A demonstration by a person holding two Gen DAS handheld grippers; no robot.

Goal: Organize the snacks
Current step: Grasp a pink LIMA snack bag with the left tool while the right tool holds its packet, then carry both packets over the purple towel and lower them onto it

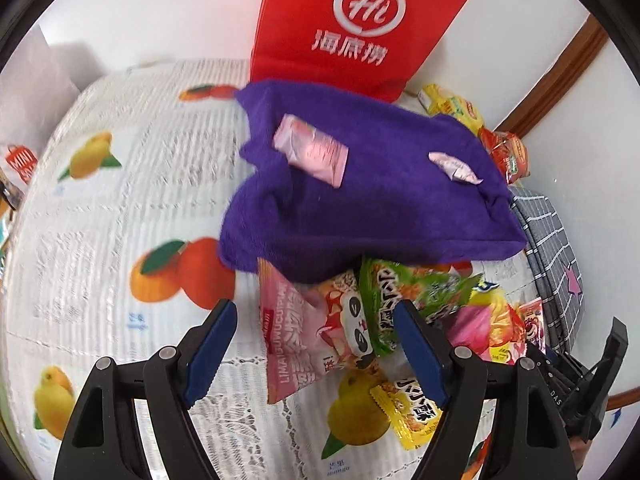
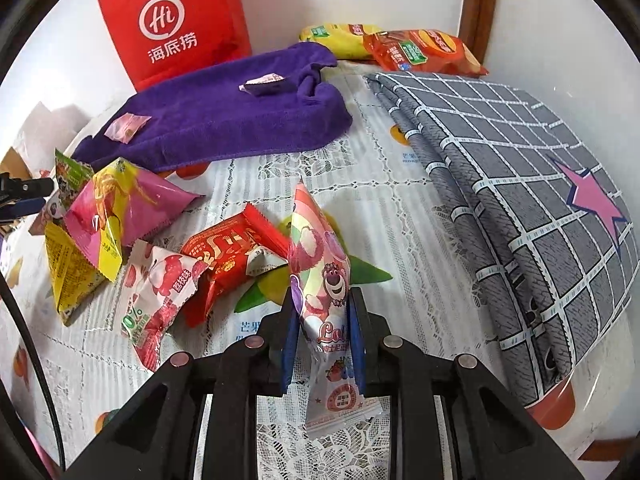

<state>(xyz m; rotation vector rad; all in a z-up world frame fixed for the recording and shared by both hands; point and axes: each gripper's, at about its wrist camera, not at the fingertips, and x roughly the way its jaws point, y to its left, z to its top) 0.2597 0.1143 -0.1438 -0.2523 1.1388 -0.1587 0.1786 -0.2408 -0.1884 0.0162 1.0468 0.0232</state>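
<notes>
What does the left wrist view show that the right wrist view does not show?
Only the left wrist view: the open left hand-held gripper above a pink panda packet and a green packet.
Only the right wrist view: the right hand-held gripper shut on a bear-print packet, and a red packet.
Both: the purple towel, the red bag and the grey checked cloth.

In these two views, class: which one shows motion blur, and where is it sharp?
Left wrist view: the fruit-print tablecloth and purple towel smear with motion blur. Right wrist view: crisp, the bear-print packet legible between the right gripper jaws; fisheye bends both edges.
</notes>
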